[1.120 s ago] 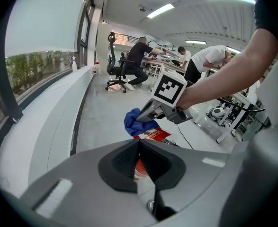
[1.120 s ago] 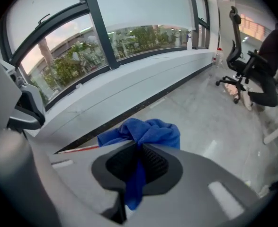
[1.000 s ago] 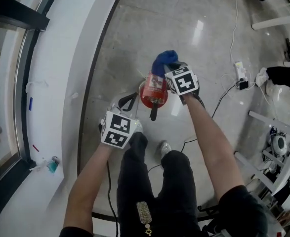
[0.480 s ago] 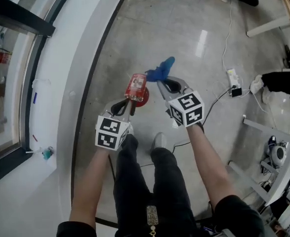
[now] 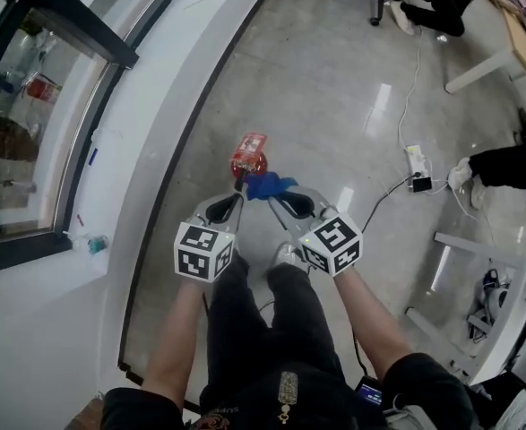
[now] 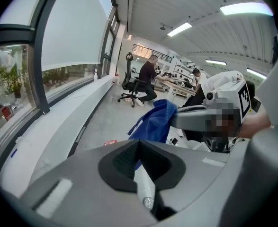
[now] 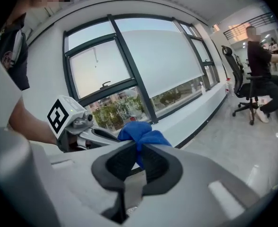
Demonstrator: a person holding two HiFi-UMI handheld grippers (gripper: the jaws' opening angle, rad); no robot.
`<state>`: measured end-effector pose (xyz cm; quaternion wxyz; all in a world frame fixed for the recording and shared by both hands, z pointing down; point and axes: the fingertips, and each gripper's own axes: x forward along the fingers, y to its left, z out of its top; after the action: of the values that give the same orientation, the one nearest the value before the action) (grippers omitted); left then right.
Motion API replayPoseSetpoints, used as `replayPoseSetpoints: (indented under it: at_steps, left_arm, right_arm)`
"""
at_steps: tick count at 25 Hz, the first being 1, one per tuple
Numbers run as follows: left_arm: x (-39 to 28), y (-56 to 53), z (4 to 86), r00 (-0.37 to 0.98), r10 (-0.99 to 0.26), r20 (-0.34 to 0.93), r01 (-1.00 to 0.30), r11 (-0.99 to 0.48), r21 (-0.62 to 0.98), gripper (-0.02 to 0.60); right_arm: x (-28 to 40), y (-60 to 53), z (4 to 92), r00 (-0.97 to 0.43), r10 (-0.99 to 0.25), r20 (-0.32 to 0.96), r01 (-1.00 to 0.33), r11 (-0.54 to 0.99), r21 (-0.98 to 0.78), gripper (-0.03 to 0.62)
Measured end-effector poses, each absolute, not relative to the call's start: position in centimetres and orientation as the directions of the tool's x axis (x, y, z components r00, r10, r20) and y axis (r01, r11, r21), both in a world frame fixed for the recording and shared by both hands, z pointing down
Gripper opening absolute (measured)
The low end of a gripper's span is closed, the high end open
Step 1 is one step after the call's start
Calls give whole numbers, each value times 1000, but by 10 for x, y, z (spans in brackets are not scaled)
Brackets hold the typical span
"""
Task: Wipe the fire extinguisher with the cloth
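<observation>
In the head view the small red fire extinguisher (image 5: 249,157), with a white label, shows on the grey floor just past both grippers' tips. The left gripper view has it as a small red shape (image 6: 109,142) down on the floor. My left gripper (image 5: 237,197) is shut with nothing visible between its jaws (image 6: 139,144). My right gripper (image 5: 271,195) is shut on the blue cloth (image 5: 267,185), which bunches above its tips (image 7: 139,132). The cloth (image 6: 155,122) hangs close to the right of the left gripper's tips. Both grippers are held up off the floor, side by side.
A curved white window ledge (image 5: 155,150) with a dark frame runs along the left. A power strip (image 5: 415,158) with cables lies on the floor to the right, near white table legs (image 5: 478,70). A person sits on an office chair (image 6: 146,77) far ahead.
Both grippers have risen and drawn together toward my body. The cloth has come off the top of the extinguisher with the right gripper. The extinguisher looks smaller and farther below.
</observation>
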<state>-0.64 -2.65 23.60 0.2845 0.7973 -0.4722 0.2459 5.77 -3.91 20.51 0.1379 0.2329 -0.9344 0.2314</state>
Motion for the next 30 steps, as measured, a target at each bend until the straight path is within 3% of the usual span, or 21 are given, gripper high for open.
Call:
replayPoseSetpoints:
  at_steps: [6, 14, 20, 30]
  left_arm:
    - [-6, 5, 182, 467, -641, 609, -876, -427, 222, 5]
    - [-19, 28, 109, 548, -673, 497, -829, -517, 214, 5]
    - [-40, 48, 37, 599, -698, 393, -796, -574, 193, 5]
    - [-38, 105, -50, 674, -684, 279, -735, -661, 152, 5]
  right_arm:
    - [59, 8, 161, -863, -372, 343, -485, 800, -352, 32]
    - [50, 46, 90, -791, -523, 318, -603, 754, -261, 32]
    - [35, 70, 12, -732, -647, 213, -680, 708, -190, 32]
    - [41, 124, -78, -654, -751, 91, -757, 645, -107, 32]
